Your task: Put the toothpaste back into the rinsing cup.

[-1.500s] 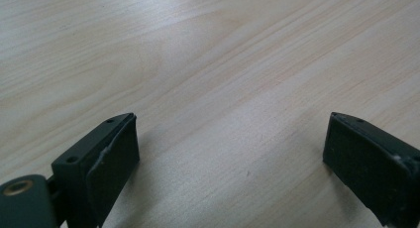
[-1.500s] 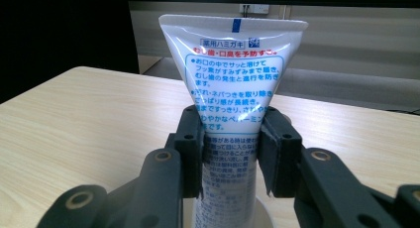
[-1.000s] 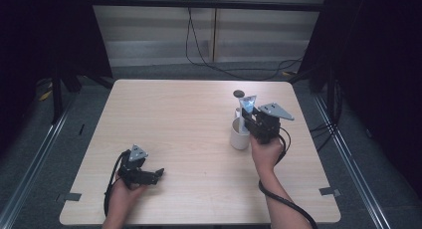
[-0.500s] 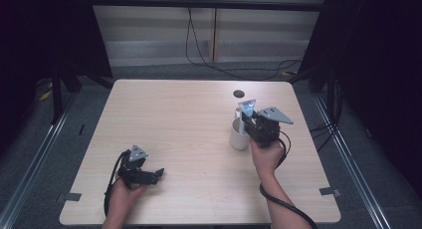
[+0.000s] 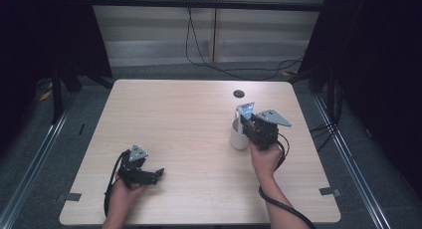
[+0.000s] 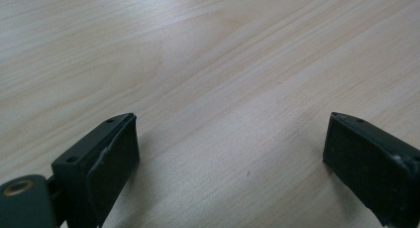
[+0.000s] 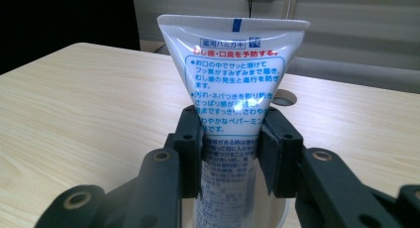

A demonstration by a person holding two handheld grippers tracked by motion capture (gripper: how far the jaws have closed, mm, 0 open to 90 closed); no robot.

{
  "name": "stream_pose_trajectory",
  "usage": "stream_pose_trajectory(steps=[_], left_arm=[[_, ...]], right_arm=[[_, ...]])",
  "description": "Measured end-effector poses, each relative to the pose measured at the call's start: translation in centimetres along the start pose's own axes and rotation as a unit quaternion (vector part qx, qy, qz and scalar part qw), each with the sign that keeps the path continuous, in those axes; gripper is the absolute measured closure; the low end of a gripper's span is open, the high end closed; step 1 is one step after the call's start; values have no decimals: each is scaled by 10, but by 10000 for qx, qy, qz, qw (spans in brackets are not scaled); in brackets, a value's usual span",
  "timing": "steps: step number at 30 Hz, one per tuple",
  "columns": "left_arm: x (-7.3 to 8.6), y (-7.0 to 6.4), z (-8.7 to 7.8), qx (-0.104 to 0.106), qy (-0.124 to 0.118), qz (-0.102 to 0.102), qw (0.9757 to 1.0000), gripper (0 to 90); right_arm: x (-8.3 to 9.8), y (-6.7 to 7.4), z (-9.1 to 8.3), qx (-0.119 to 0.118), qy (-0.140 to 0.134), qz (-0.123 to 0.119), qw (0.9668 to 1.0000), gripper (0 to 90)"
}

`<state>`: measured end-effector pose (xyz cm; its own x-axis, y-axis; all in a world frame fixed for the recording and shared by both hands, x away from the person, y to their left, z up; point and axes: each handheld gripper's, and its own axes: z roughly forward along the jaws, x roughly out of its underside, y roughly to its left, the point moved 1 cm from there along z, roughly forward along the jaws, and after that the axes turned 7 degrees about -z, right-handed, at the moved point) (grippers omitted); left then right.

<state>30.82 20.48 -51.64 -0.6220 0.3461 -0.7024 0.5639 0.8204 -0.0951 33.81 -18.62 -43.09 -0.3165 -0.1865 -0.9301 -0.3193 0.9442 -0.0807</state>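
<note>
White toothpaste tube (image 7: 233, 89), pinched by the right gripper (image 7: 232, 153), stands cap-down inside the cup (image 5: 239, 134), release pending; left gripper (image 6: 228, 158), spread, rests on the worktop (image 5: 179, 119) well apart from the cup.

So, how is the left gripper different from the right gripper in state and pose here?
The left gripper has its jaws wide apart with nothing between them, while the right gripper is shut on a white tube. The left gripper lies low on the table; the right gripper is raised, holding the tube upright in a white cup. Both are black, hand-held and carry a grey plate.
</note>
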Motion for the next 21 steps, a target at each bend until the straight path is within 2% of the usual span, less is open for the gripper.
stream_pose_trajectory(steps=[21], left_arm=[[0, 0, 0, 0, 1, 0, 10000, 69]], right_arm=[[10, 2, 1, -85, 76, 25, 9999, 645]])
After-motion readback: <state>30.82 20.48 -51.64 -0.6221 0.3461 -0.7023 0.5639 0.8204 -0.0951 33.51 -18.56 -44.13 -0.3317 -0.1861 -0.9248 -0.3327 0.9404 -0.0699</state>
